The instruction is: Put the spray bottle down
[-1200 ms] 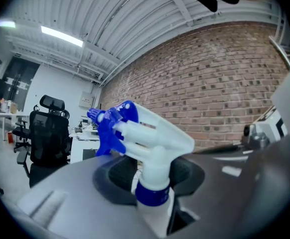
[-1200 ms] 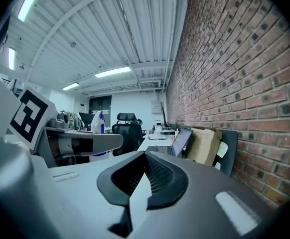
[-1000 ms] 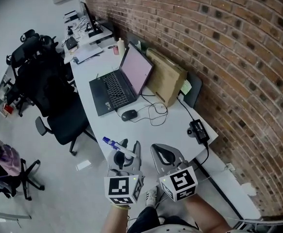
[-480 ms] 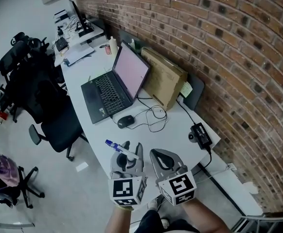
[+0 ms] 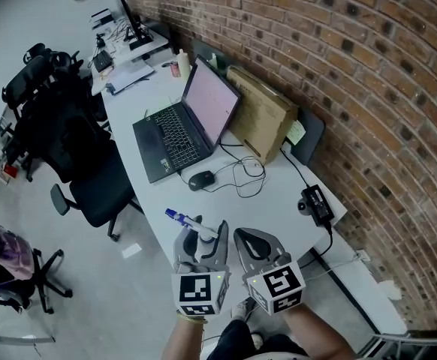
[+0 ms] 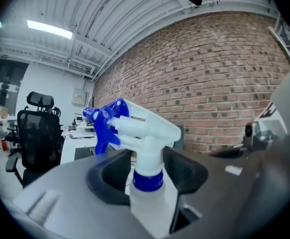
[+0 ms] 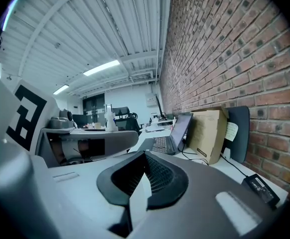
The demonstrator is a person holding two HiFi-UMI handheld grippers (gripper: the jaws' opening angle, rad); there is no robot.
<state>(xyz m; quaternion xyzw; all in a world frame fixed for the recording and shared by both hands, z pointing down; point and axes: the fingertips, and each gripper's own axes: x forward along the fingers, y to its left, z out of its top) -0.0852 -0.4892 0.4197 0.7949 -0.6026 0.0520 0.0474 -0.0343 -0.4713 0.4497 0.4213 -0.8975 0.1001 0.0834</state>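
Note:
A white spray bottle (image 5: 201, 238) with a blue nozzle and collar stands upright between the jaws of my left gripper (image 5: 203, 229), at the near end of the white table (image 5: 278, 193). In the left gripper view the spray bottle (image 6: 146, 133) fills the middle, nozzle pointing left. The left gripper (image 6: 147, 169) has its jaws opening, and they stand apart on either side of the bottle's neck. My right gripper (image 5: 242, 236) is just to the right of it, jaws closed tip to tip on nothing. The right gripper (image 7: 144, 176) points along the table toward the laptop.
Farther along the table are an open laptop (image 5: 185, 126), a black mouse (image 5: 200, 180) with loose cable, a cardboard box (image 5: 263, 115) against the brick wall, and a black power adapter (image 5: 314, 201). A black office chair (image 5: 91, 171) stands left of the table.
The left gripper's jaws have spread wider around the spray bottle. Both grippers have sunk a little toward the table's near end.

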